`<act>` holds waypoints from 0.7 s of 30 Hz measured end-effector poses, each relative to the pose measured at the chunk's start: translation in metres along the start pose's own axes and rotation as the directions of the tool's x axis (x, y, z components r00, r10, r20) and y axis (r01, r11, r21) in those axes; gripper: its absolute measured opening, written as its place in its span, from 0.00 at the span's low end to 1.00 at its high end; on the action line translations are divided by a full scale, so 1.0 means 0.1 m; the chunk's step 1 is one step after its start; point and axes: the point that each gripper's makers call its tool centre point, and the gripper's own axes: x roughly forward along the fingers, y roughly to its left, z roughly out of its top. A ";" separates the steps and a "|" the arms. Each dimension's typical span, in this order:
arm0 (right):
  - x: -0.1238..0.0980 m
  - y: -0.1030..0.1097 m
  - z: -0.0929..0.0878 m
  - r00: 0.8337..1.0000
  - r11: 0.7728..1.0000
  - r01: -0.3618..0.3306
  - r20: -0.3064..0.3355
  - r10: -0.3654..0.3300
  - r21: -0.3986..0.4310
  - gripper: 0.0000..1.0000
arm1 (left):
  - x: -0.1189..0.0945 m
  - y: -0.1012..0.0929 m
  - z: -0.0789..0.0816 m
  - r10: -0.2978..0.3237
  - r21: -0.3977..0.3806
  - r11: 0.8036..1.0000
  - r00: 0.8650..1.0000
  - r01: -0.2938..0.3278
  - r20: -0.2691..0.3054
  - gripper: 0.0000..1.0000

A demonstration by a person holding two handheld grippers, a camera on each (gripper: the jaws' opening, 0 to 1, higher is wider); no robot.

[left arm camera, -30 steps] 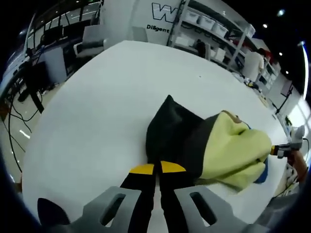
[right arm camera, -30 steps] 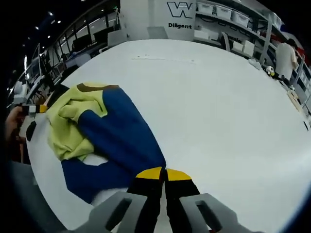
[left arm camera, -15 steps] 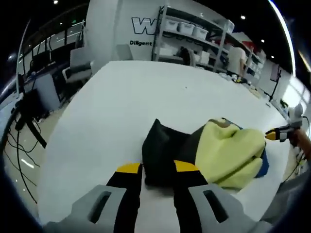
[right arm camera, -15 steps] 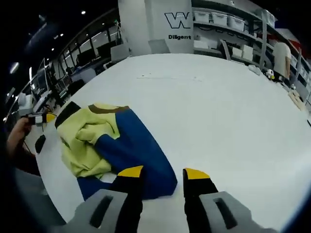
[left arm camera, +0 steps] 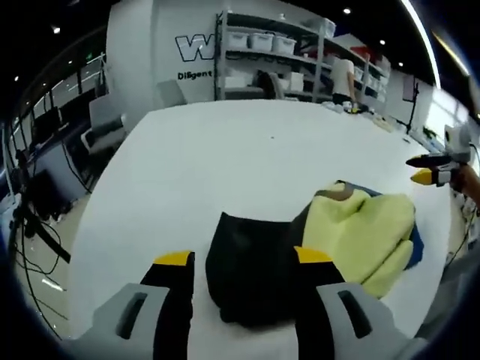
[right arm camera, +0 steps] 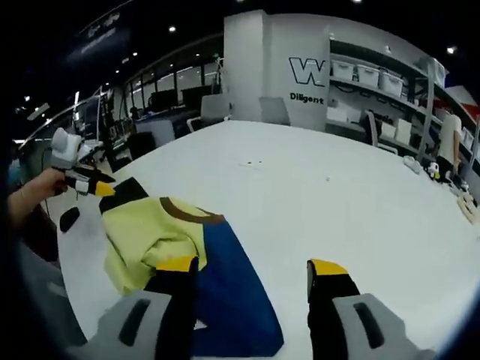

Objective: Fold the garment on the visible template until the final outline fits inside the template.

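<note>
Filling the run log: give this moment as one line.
left gripper: open | right gripper: open | black, yellow and blue fabric garment: bunched, released on white table

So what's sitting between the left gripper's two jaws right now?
In the left gripper view, the black part of the garment lies on the white table between the open jaws of the left gripper, with the yellow part off beside it.

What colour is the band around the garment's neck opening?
Brown, on the garment's collar band; it shows best in the right gripper view.
</note>
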 end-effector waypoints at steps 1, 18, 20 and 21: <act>0.03 0.01 0.01 1.000 1.000 -0.005 0.003 0.005 0.000 0.59 | 0.03 0.00 0.00 0.001 0.006 1.000 1.000 -0.001 -0.001 0.50; 0.73 0.26 0.09 0.990 0.991 -0.136 -0.039 0.136 0.000 0.54 | 0.44 0.09 -0.10 -0.043 -0.014 0.999 0.995 0.042 -0.085 0.36; 0.80 0.30 0.07 0.988 0.989 -0.150 -0.052 0.149 -0.010 0.52 | 0.45 0.10 -0.10 -0.032 -0.014 0.999 0.996 0.031 -0.085 0.34; 0.87 0.33 0.06 0.984 0.986 -0.168 -0.055 0.167 -0.011 0.50 | 0.46 0.09 -0.11 -0.031 -0.014 0.999 0.996 0.030 -0.087 0.31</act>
